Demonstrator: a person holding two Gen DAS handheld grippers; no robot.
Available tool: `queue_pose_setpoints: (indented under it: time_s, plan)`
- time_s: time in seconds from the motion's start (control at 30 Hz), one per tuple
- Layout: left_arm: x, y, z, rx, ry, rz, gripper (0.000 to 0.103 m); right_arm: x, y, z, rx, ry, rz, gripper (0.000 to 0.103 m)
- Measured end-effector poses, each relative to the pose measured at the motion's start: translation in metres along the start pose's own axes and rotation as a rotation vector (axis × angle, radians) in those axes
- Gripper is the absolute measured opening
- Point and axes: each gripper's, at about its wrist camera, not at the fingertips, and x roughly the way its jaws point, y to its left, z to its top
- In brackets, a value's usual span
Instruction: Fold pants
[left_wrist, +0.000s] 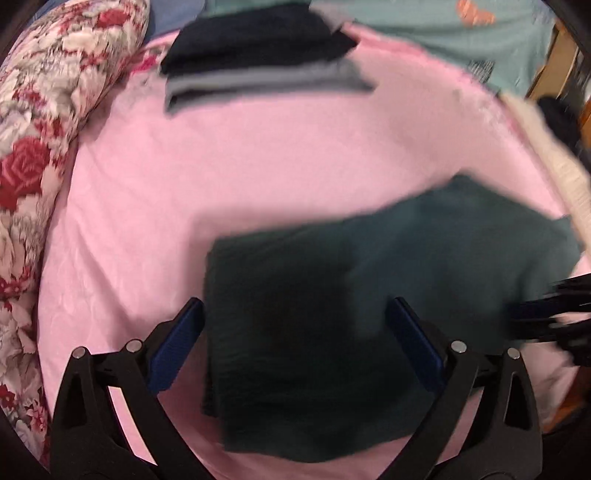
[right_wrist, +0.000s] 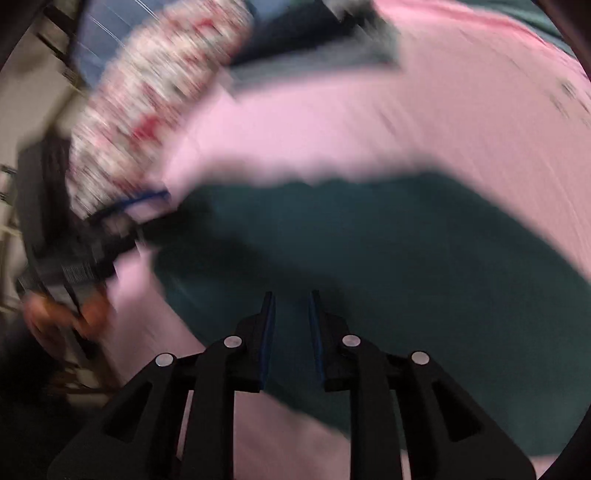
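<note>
the dark green pants (left_wrist: 332, 325) lie folded on the pink sheet (left_wrist: 221, 177), nearer than the stack of folded clothes (left_wrist: 258, 59). the left gripper (left_wrist: 295, 314) hangs spread wide over the pants' left edge. the right gripper (right_wrist: 291, 306) hovers over the pants, fingers narrowly apart, gripping nothing.

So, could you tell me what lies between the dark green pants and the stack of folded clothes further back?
Only bare pink sheet separates the dark green pants from the folded stack, shown in the left wrist view.
</note>
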Motion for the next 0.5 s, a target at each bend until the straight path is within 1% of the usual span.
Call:
queue_pose_setpoints:
  time_s: [0.03, 0.1, 0.13, 0.17, 0.2, 0.23, 0.27, 0.3, 0.37, 0.4, 0.5]
  plan:
    - [-0.002, 0.001, -0.006, 0.026, -0.022, 0.032, 0.101, -0.008, -0.006, -0.014, 0.006, -0.023, 0.02, 0.021]
    - [-0.007, 0.008, -0.01, 0.015, -0.013, 0.034, 0.101, -0.025, -0.022, -0.038, 0.05, 0.006, 0.019, 0.024]
    - [-0.011, 0.012, -0.01, -0.005, 0.002, 0.036, 0.101, -0.035, -0.031, -0.05, 0.073, 0.008, 0.038, 0.027]
    - [-0.014, 0.017, -0.01, -0.03, 0.015, 0.043, 0.101, -0.042, -0.04, -0.06, 0.094, 0.022, 0.012, 0.031]
    - [-0.017, 0.022, -0.01, -0.052, 0.018, 0.063, 0.101, -0.052, -0.051, -0.069, 0.118, 0.032, -0.031, 0.031]
    - [-0.024, 0.028, -0.01, -0.081, 0.004, 0.091, 0.101, -0.064, -0.059, -0.074, 0.136, 0.012, -0.038, 0.031]
    - [-0.03, 0.033, -0.007, -0.099, -0.014, 0.111, 0.101, -0.077, -0.061, -0.075, 0.152, -0.043, -0.031, 0.031]
    - [-0.041, 0.033, -0.004, -0.121, -0.044, 0.113, 0.101, -0.087, -0.064, -0.071, 0.16, -0.097, -0.028, 0.031]
    - [-0.055, 0.025, 0.008, -0.138, -0.092, 0.078, 0.101, -0.101, -0.067, -0.059, 0.164, -0.187, -0.044, 0.032]
    - [-0.058, 0.02, 0.013, -0.133, -0.106, 0.068, 0.101, -0.103, -0.067, -0.048, 0.154, -0.232, -0.073, 0.031]
    - [-0.052, -0.017, 0.044, -0.087, -0.16, 0.018, 0.101, -0.087, -0.062, -0.017, 0.119, -0.291, -0.11, 0.031]
